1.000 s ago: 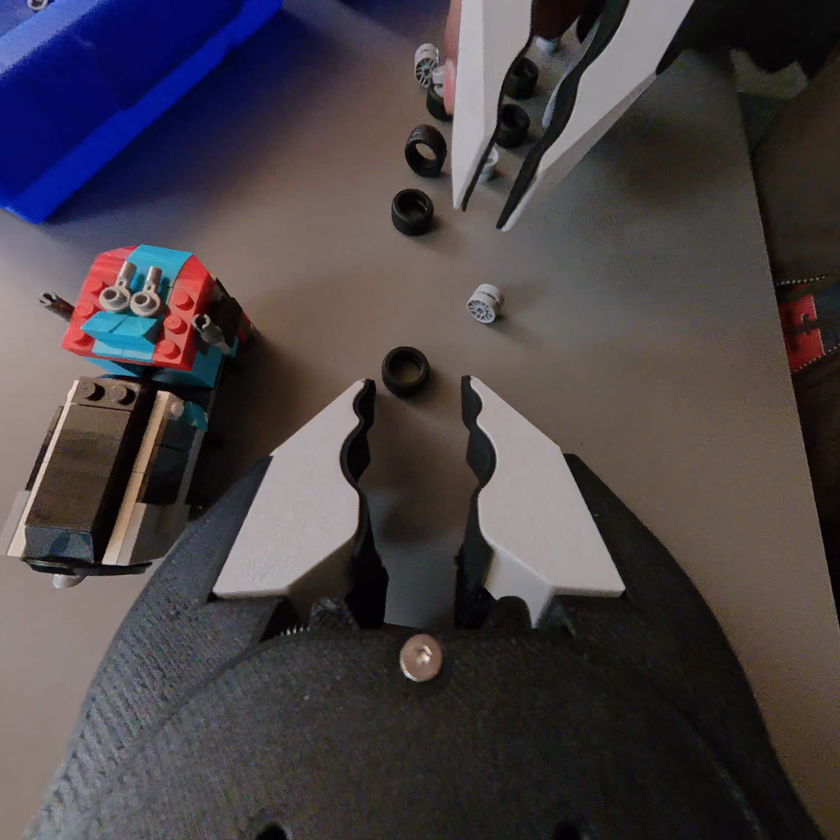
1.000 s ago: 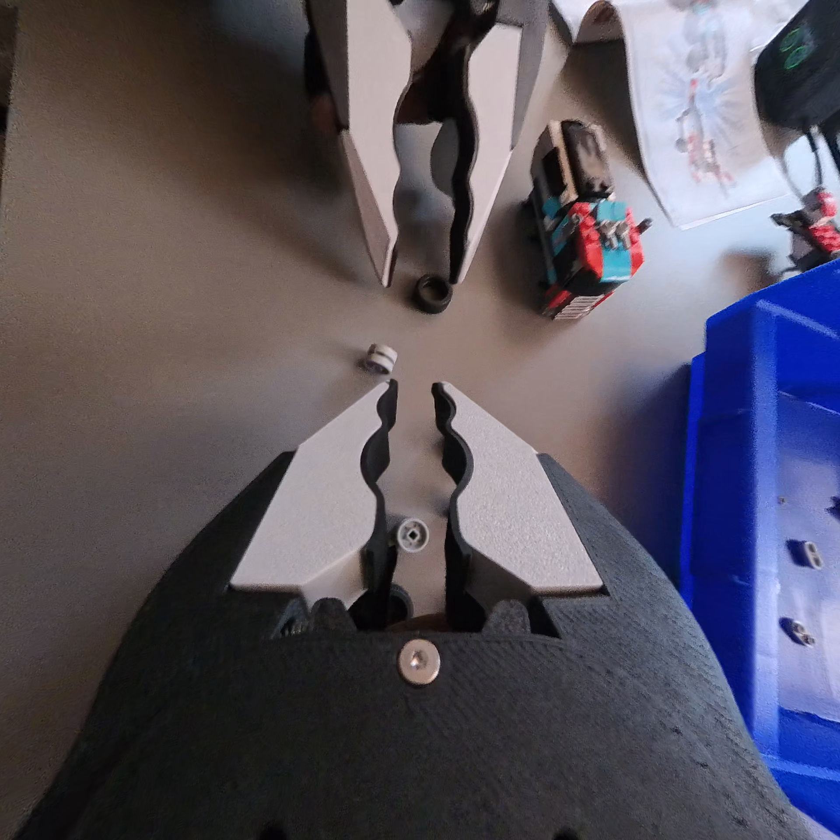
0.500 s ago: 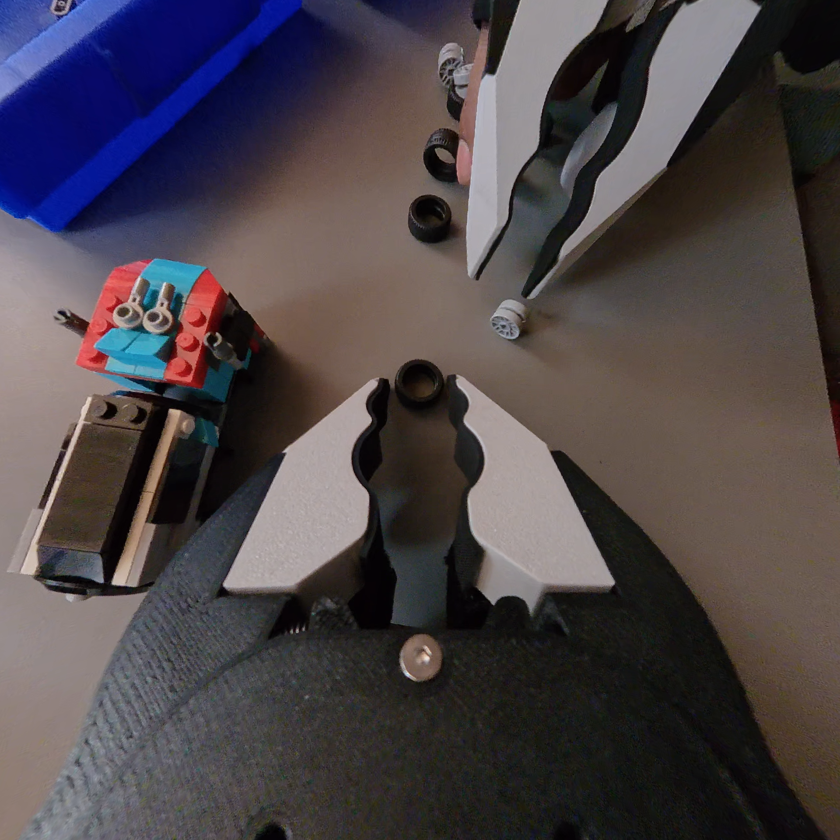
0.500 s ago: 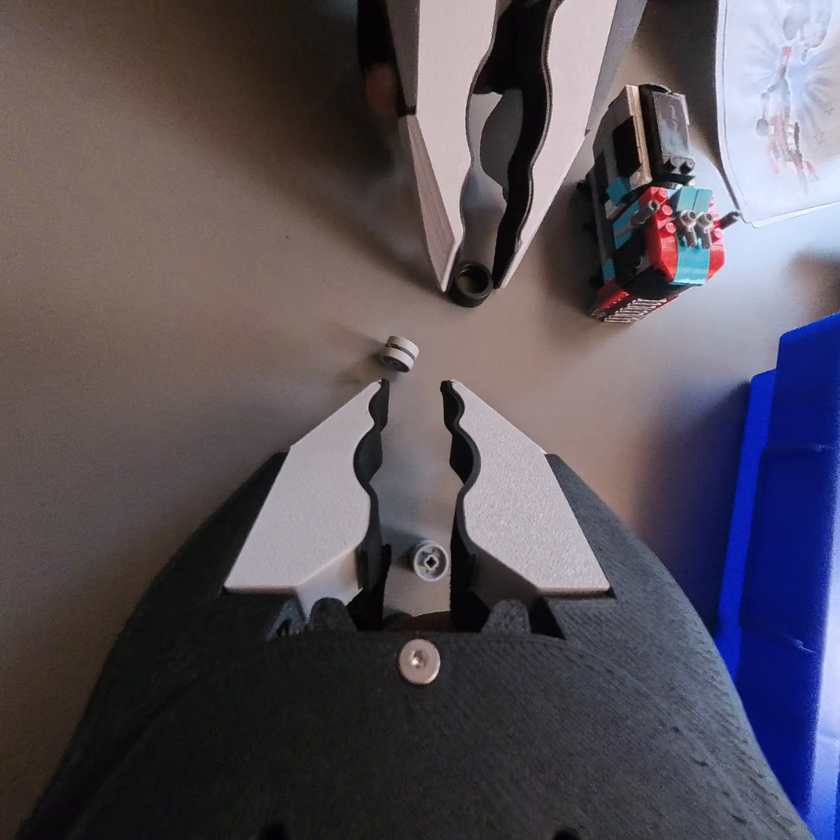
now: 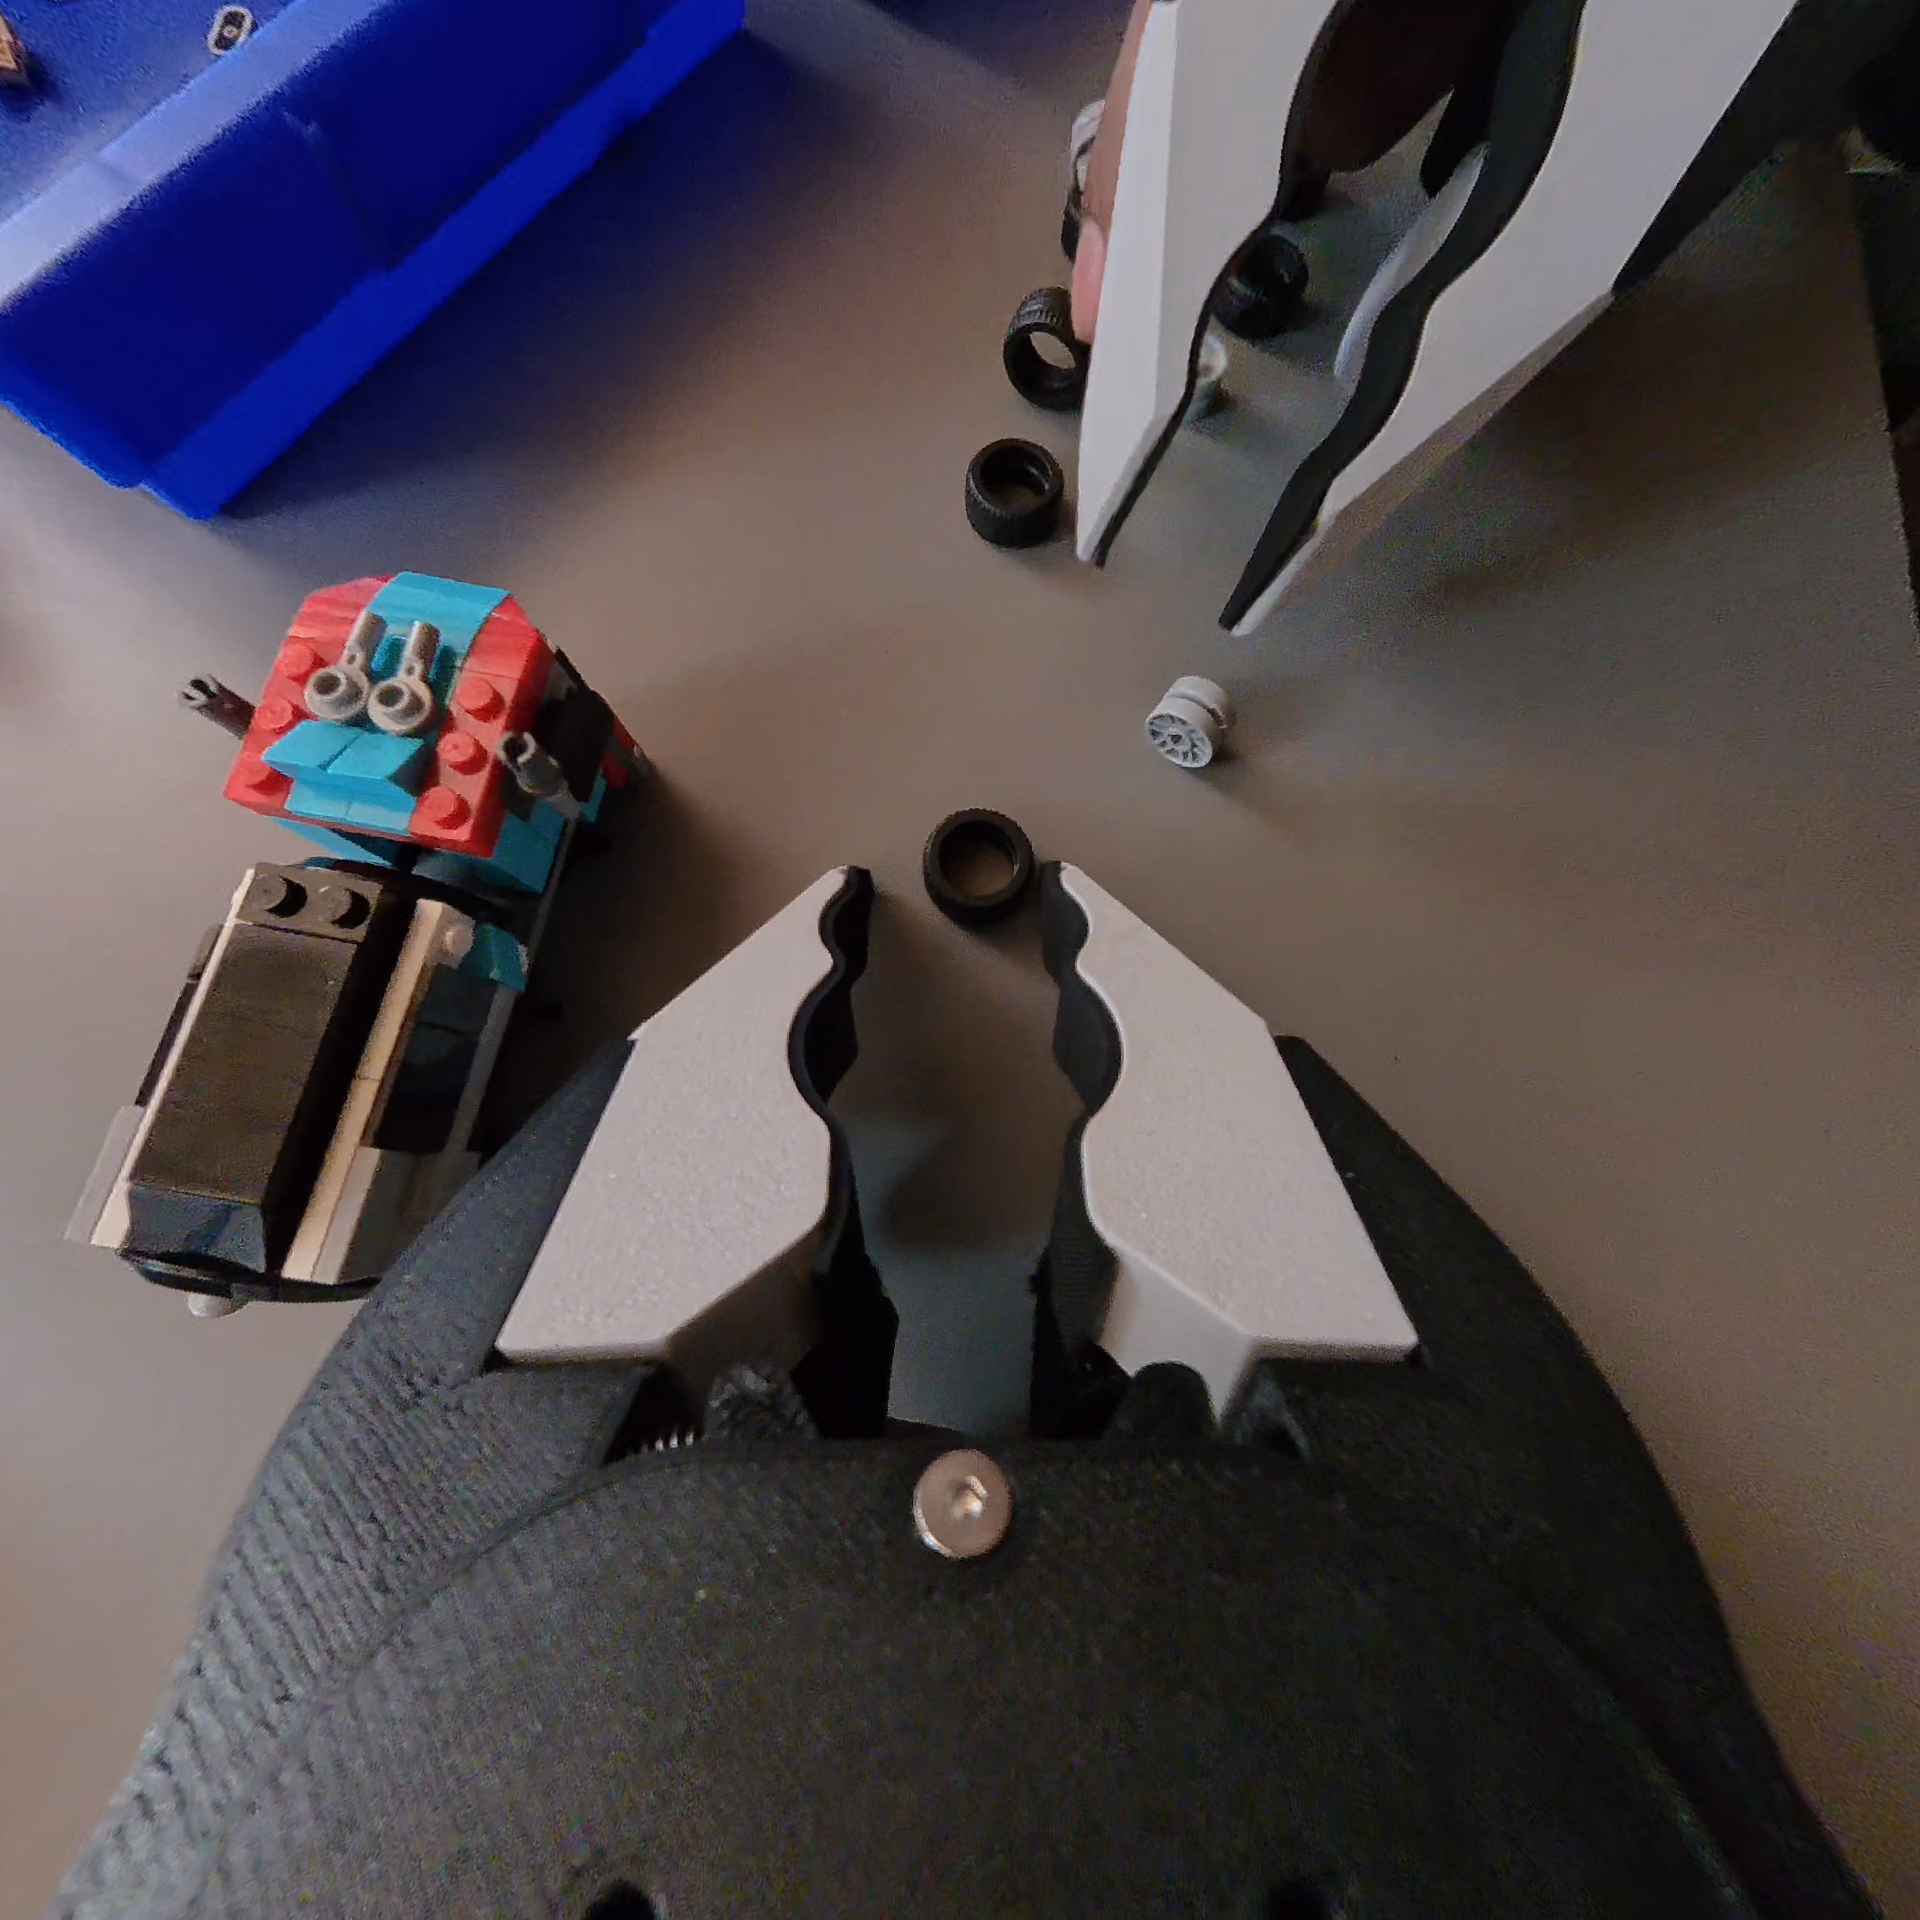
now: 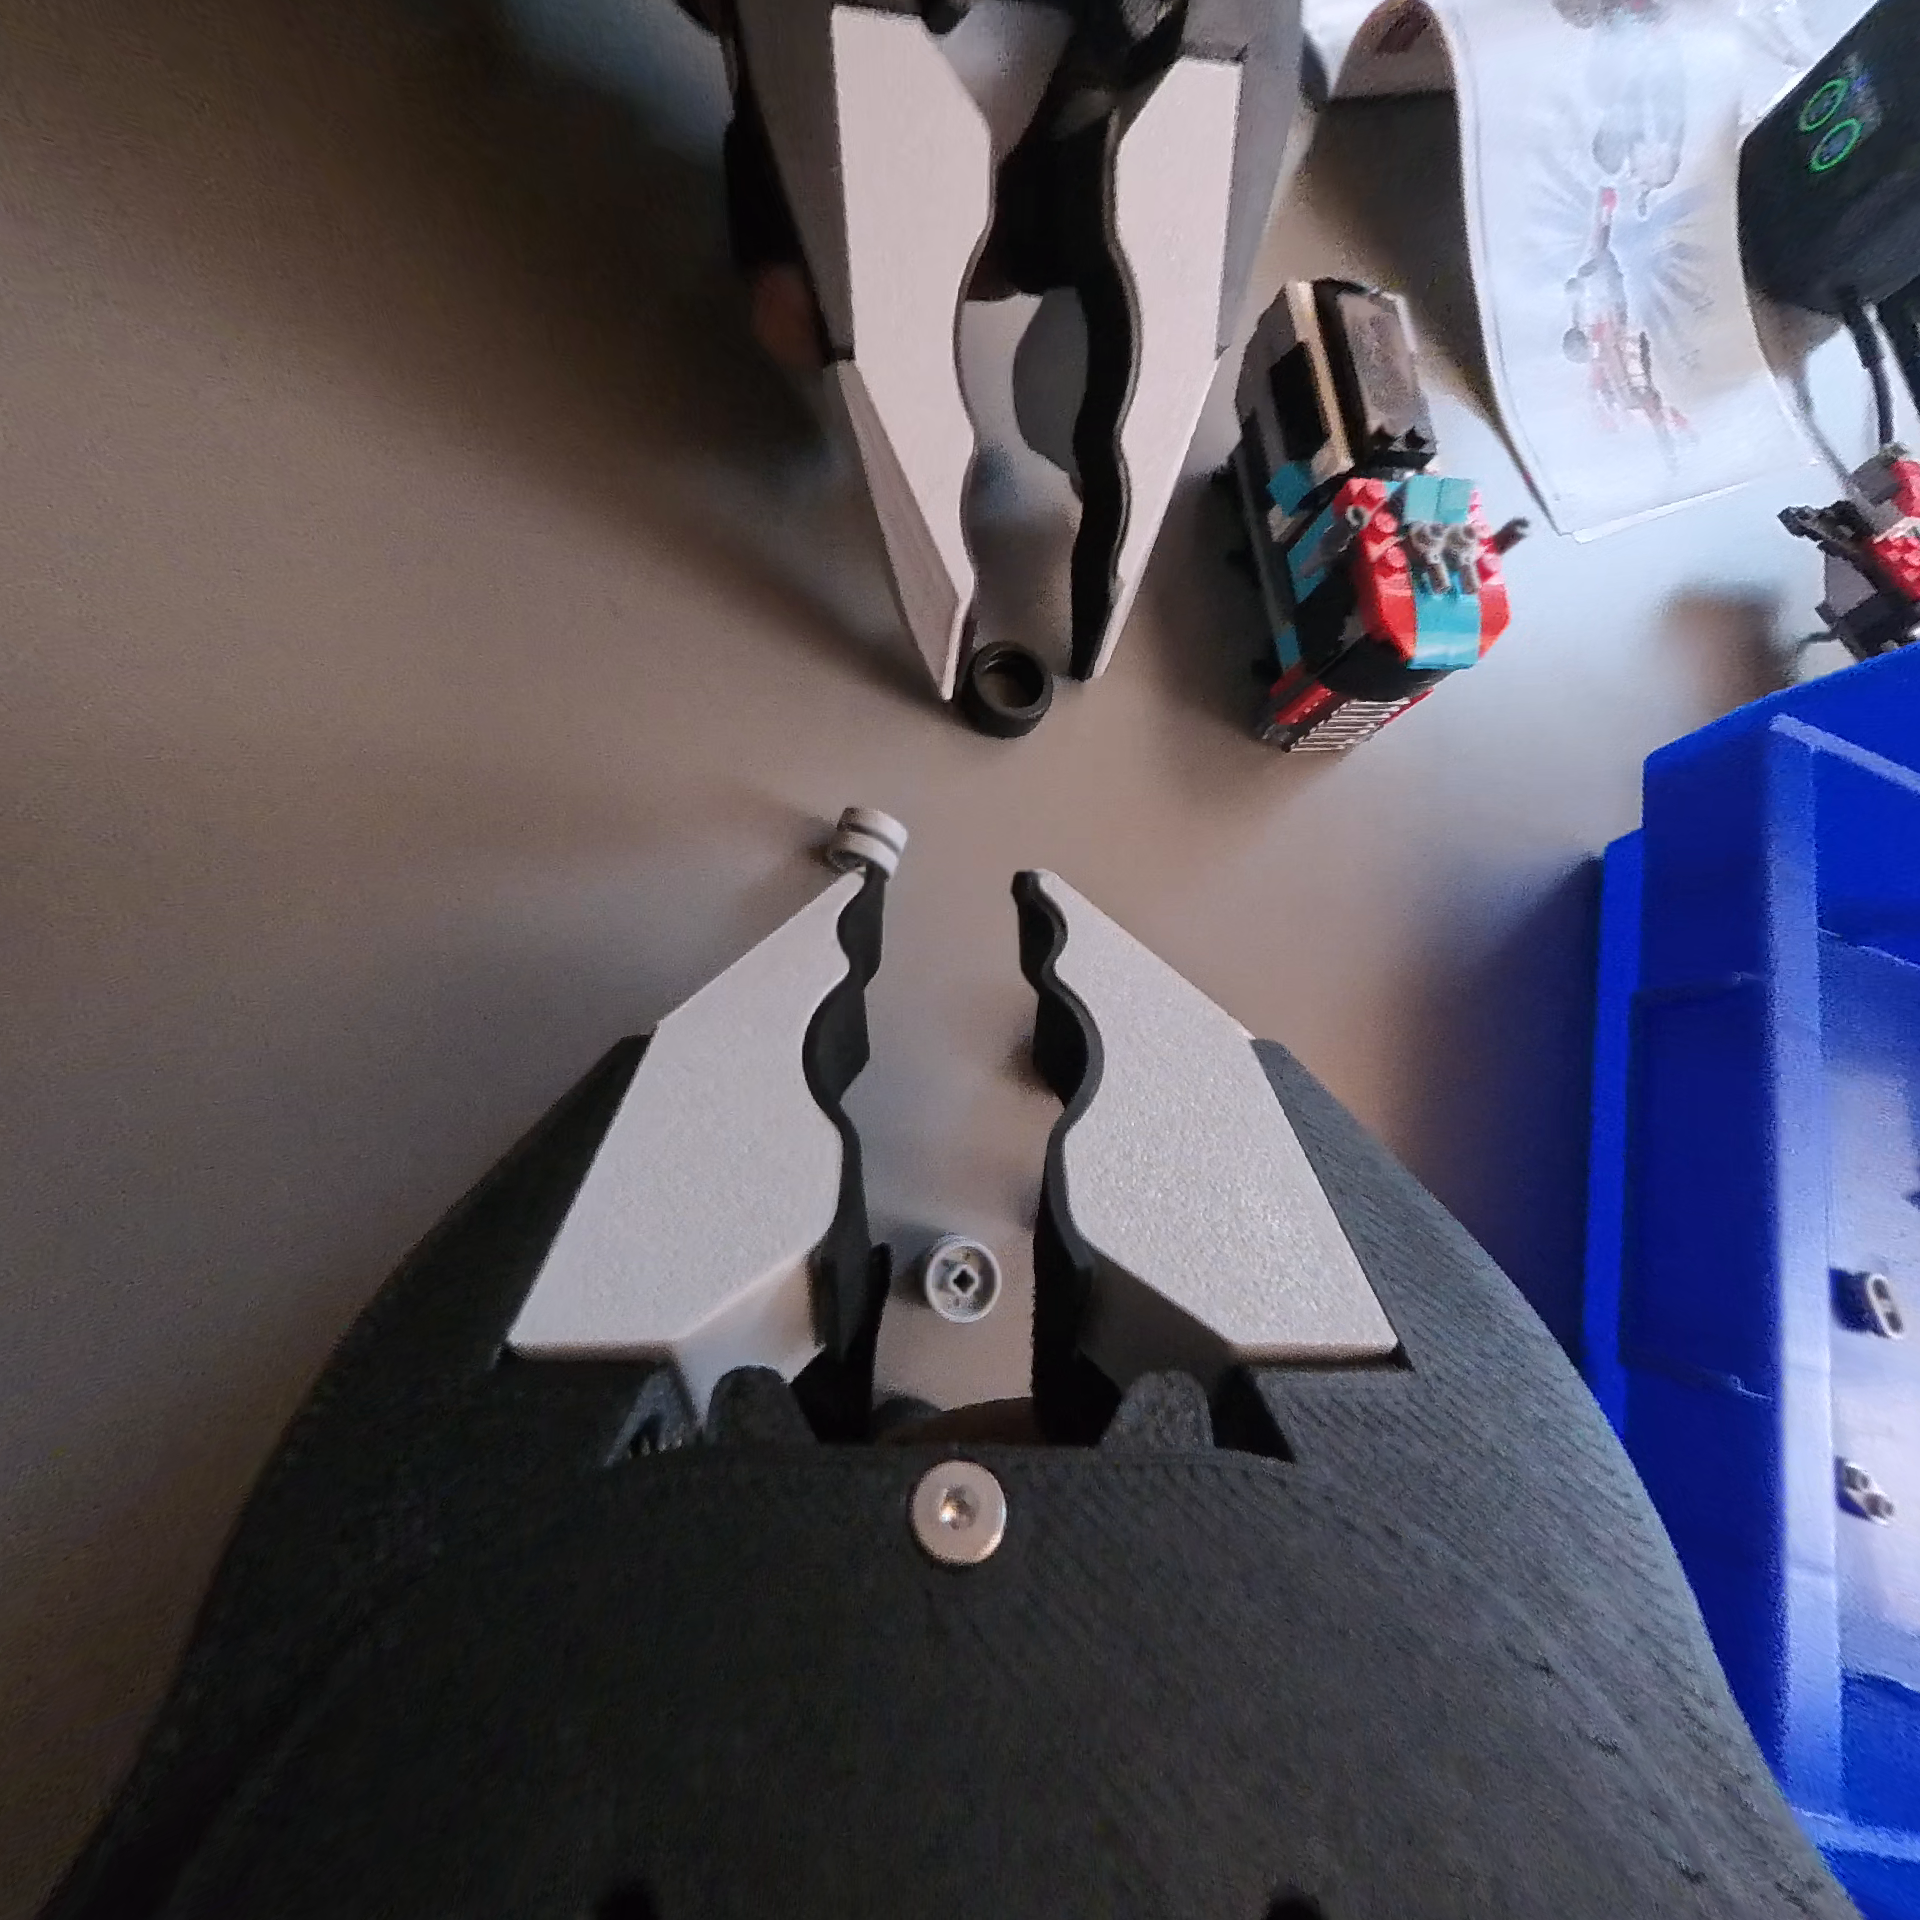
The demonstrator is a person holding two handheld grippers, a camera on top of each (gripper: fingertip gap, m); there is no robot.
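My left gripper (image 5: pixel 956 883) is open. A small black tyre (image 5: pixel 979 865) lies on the grey table between its fingertips, close to the right one, with a clear gap at the left pad. The same tyre shows in the right wrist view (image 6: pixel 1008 691) at the left gripper's tips (image 6: pixel 1018 675). My right gripper (image 6: pixel 945 883) is open and holds nothing. A grey wheel hub (image 6: pixel 860 840) sits just past its left fingertip, and it also shows in the left wrist view (image 5: pixel 1188 722). A second grey hub (image 6: pixel 958 1276) lies on the table between the finger bases.
A red, teal and black brick vehicle (image 5: pixel 384 831) stands left of my left gripper. A blue bin (image 5: pixel 312 260) sits at the far left. More black tyres (image 5: pixel 1013 494) lie by the right gripper (image 5: pixel 1164 587). A booklet (image 6: pixel 1621 260) and a black device (image 6: pixel 1839 156) lie behind. Left tips to right tips: about 6 cm. The black device (image 6: pixel 1839 156) sits 35 cm or so from the ends of my left fingers.
The left jaws narrowed around the tyre, then widened again; the tyre stays on the table. The right jaws opened wider, and the two grippers drew nearer each other.
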